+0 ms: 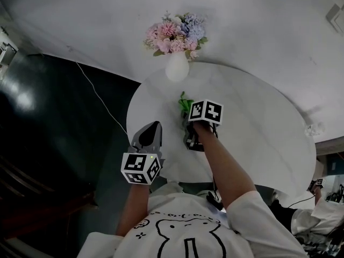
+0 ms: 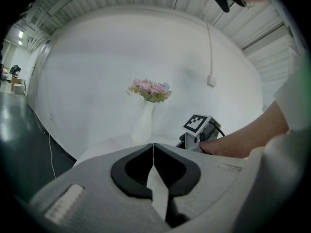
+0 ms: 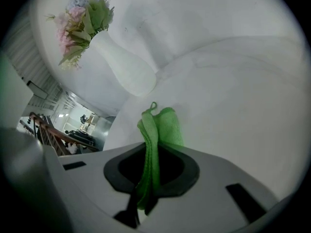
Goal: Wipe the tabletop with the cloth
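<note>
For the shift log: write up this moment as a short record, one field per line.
table: round, white
vase: white, upright at the table's far edge, holding flowers
cloth: green, folded, sticking out ahead of the jaws
right gripper: shut on the cloth, over the middle of the table
left gripper: jaws together, nothing between them, by the table's left edge
cloth touching table: cannot tell
</note>
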Tool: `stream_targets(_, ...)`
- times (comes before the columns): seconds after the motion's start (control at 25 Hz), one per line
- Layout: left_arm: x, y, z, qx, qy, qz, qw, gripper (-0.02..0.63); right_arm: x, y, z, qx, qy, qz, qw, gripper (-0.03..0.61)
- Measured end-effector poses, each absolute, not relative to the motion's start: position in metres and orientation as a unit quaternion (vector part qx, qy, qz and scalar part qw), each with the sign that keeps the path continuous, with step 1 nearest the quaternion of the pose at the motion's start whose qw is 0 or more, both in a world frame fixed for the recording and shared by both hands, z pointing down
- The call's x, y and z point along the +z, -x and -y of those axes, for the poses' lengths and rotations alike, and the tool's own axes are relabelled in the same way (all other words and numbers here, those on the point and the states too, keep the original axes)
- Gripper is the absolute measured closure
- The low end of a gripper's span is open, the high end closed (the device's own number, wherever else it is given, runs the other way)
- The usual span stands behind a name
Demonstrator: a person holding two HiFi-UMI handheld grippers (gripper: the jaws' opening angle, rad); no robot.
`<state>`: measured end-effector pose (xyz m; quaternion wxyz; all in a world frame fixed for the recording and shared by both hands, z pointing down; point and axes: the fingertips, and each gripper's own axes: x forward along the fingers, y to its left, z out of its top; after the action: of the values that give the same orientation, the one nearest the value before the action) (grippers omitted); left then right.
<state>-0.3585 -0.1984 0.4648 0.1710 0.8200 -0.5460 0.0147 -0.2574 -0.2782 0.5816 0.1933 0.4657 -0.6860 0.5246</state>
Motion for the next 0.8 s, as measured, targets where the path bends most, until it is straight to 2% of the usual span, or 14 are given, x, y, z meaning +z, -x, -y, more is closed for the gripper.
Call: stream_targets(0.8, 0.468, 0.403, 0.189, -0.005, -0.786, 0.592, 0.181, 0.595, 0.581, 0.333, 0.282, 0.529, -0.406, 0.711, 0.223, 0.537)
